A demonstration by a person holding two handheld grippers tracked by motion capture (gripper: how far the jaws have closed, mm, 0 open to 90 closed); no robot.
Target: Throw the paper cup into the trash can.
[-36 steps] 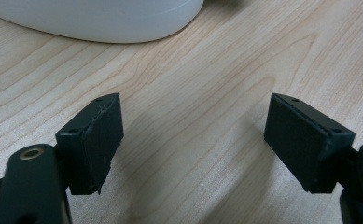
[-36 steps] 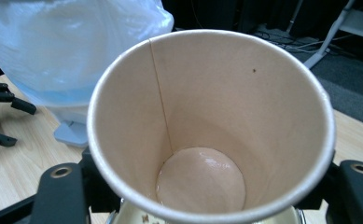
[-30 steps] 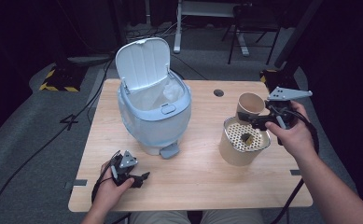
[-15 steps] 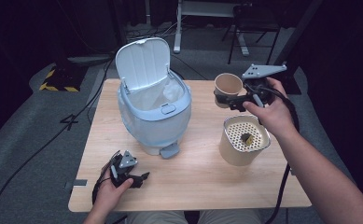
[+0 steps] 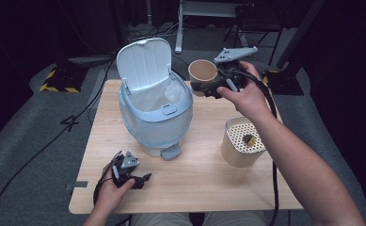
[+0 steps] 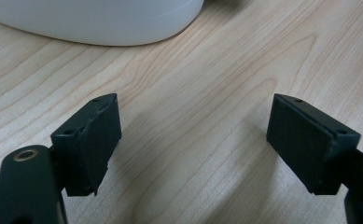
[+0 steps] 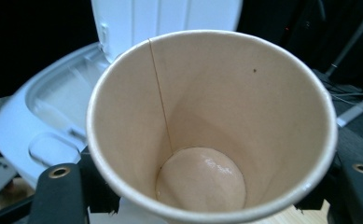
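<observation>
My right gripper (image 5: 208,87) is shut on a brown paper cup (image 5: 202,72), held in the air just right of the pale blue bin (image 5: 155,120), whose white lid (image 5: 144,60) stands open. In the right gripper view the paper cup (image 7: 212,126) is empty, with the bin's rim (image 7: 53,116) behind it. A tan cylinder with a perforated insert (image 5: 242,141) stands on the table right of the bin, a small dark bit lying on the insert. My left gripper (image 5: 140,181) rests near the table's front left edge, open with nothing between its jaws, its fingertips (image 6: 93,140) above bare wood.
The wooden table (image 5: 194,179) has free room in front of the bin and the cylinder. The bin's pedal (image 5: 171,151) sticks out toward the front. Cables run over the grey floor (image 5: 30,141) on the left. A desk frame (image 5: 209,19) stands behind.
My right gripper has carried the paper cup up from beside the tan cylinder and leftward toward the open bin. The left gripper has stayed put.
</observation>
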